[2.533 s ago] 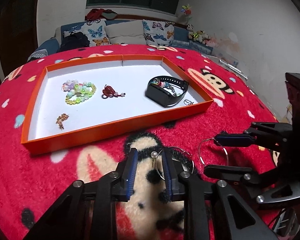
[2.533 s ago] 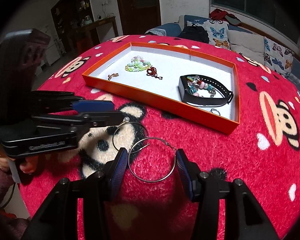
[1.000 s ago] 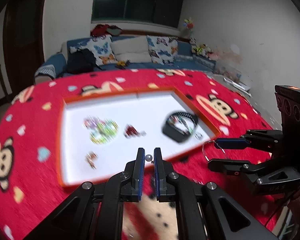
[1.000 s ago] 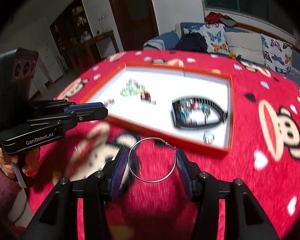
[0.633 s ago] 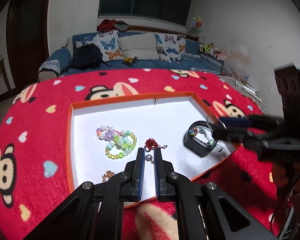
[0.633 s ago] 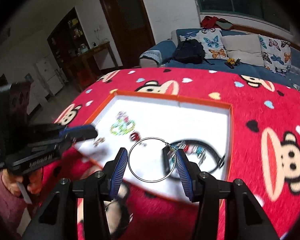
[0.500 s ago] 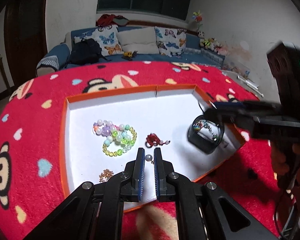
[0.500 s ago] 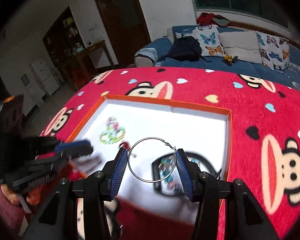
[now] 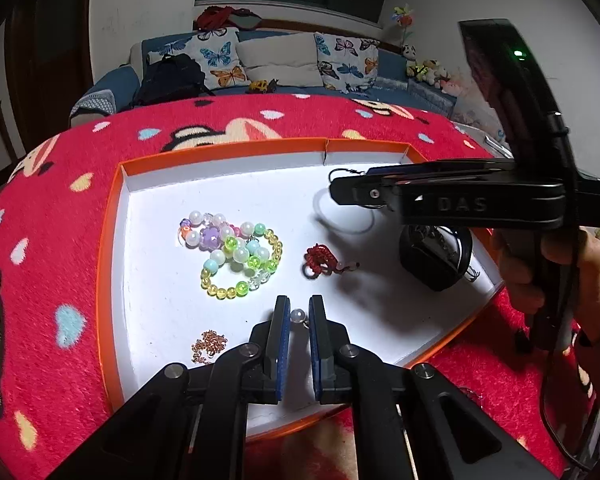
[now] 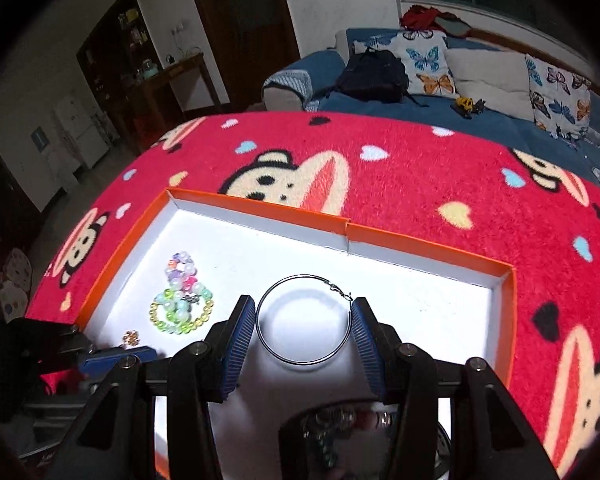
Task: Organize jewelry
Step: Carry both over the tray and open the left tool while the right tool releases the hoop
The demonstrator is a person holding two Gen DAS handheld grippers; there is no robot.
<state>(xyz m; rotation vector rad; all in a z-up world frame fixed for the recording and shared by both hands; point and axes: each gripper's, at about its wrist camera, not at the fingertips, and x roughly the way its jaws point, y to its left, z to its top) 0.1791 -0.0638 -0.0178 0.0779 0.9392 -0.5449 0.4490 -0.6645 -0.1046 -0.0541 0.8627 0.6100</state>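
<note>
Both tools hang over the orange tray (image 10: 428,246), so each drop lies straight down. The right tool (image 10: 304,330) grips a silver hoop earring (image 10: 303,320) across its width, ring lying flat above bare white floor. The left tool (image 9: 299,322) pinches a pearl earring (image 9: 298,315) near the beaded bracelets (image 9: 236,254). "DAS" shows on the right tool's side.

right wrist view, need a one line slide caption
Right claw holds a large silver hoop earring over the white-lined orange tray, beaded bracelets lying left.
</note>
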